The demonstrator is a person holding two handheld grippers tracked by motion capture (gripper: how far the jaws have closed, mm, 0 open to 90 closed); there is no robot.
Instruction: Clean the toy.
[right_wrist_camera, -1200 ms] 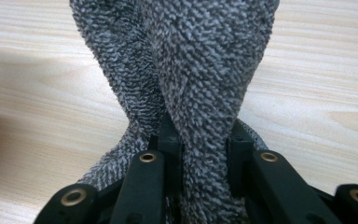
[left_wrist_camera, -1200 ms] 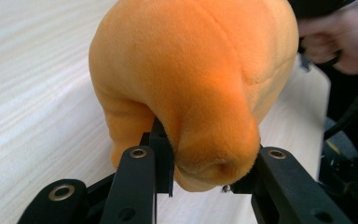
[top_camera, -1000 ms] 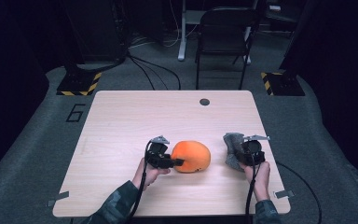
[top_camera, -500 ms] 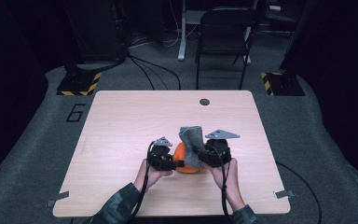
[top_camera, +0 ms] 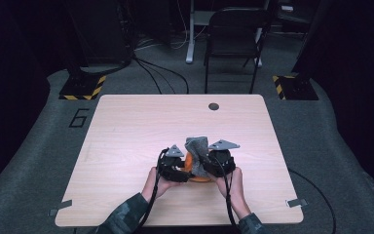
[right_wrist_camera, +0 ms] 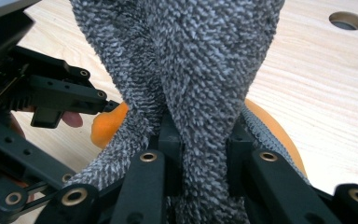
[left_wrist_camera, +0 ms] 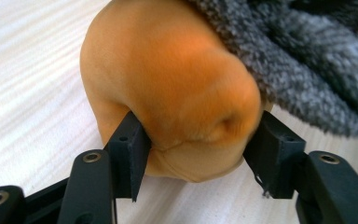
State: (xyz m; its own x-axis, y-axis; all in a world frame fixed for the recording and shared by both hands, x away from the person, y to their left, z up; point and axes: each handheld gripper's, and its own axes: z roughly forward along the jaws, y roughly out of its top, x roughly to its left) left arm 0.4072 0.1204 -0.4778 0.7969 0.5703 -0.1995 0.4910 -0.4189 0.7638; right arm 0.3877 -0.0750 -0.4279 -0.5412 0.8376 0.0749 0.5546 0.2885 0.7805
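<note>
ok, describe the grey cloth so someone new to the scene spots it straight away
Start at the light wooden table and go to its near edge, where two hands meet. There the right gripper pinches the grey cloth, draped over the orange ball. It is the sole fuzzy, knitted-looking grey thing; the ball is smooth orange.

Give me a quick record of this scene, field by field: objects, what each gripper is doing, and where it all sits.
surface: wooden table, near edge, middle
object 1: orange ball, soft, resting on the table
object 2: grey cloth, hanging over the ball's top
left gripper: jaws on either side of the ball's end; they have just been opening; left pad touches it, right pad about clear
right gripper: shut on the cloth, pinching a bunched fold
other: round hole near the table's far edge
</note>
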